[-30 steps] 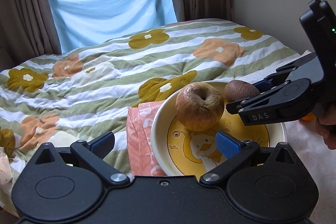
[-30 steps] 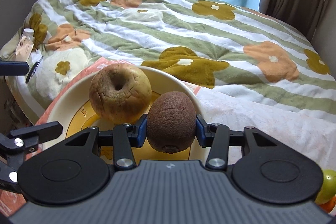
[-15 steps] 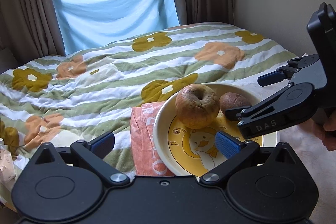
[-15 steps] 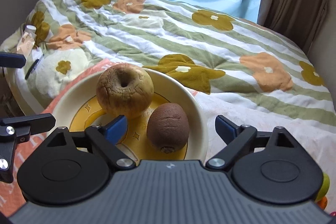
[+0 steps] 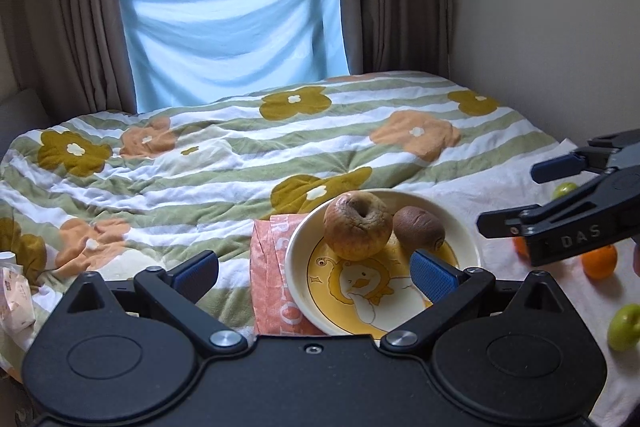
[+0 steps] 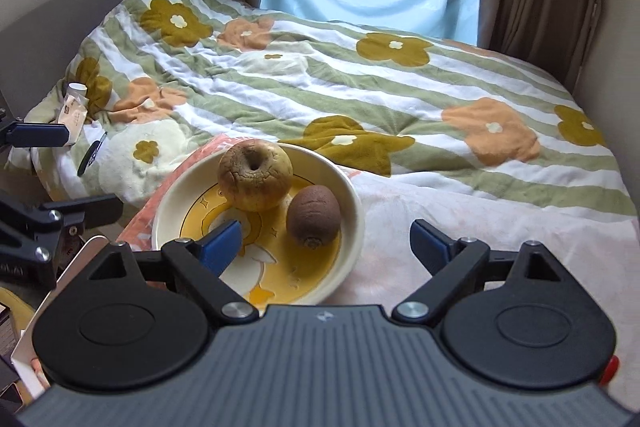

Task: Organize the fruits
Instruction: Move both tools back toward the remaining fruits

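A cream plate with a yellow duck picture lies on the bed. In it a wrinkled brown-yellow apple and a brown kiwi rest side by side. My left gripper is open above the plate's near edge and holds nothing. My right gripper hangs open to the right of the plate, off the kiwi. In the right wrist view the plate, apple and kiwi lie beyond my open right gripper, nothing between its fingers. The left gripper shows at the left edge.
An orange-pink cloth lies under the plate on the flowered quilt. Right of the plate lie loose fruits: two green apples and an orange. A paper packet sits at the bed's left edge. A wall bounds the right.
The right gripper opened and let go of the kiwi, which now lies in the plate beside the apple. Both grippers drew back and up from the plate.
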{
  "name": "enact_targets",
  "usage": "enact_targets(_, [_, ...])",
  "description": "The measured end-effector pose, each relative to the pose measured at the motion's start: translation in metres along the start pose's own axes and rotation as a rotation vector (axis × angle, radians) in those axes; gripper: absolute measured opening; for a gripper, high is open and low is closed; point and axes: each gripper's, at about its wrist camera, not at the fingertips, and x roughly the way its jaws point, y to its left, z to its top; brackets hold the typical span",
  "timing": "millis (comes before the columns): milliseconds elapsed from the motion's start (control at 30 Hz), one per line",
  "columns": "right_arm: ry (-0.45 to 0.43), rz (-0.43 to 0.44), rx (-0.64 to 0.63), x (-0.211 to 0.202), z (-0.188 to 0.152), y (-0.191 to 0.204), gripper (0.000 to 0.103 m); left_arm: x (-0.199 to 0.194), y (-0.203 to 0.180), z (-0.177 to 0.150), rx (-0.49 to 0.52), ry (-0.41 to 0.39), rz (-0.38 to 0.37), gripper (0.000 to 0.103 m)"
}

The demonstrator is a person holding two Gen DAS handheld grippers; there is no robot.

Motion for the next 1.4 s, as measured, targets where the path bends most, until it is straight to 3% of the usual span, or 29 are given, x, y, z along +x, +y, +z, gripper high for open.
enact_targets(333, [-0.029, -0.034, 0.029, -0.089, -0.044, -0.026, 0.103, -0.064, -0.038, -0.016, -0.037, -0.035, 0.087, 0.103])
enact_targets(667, [-0.036, -0.031, 0.024, -0.139, -0.096, -0.071, 0.103, -0.096, -0.097, -0.043, -0.081, -0.025, 0.13, 0.103])
enact_targets(967, [-0.04, -0.052, -0.001, -0.143, -0.127, -0.126, 0.103, -0.081, -0.164, -0.06, -0.073, 0.019, 0.077, 0.103])
enact_targets(1400, [-0.017, -0.105, 0.037, -0.108, -0.162, -0.216, 0.103, -0.039, -0.255, -0.066, 0.008, 0.059, -0.056, 0.103])
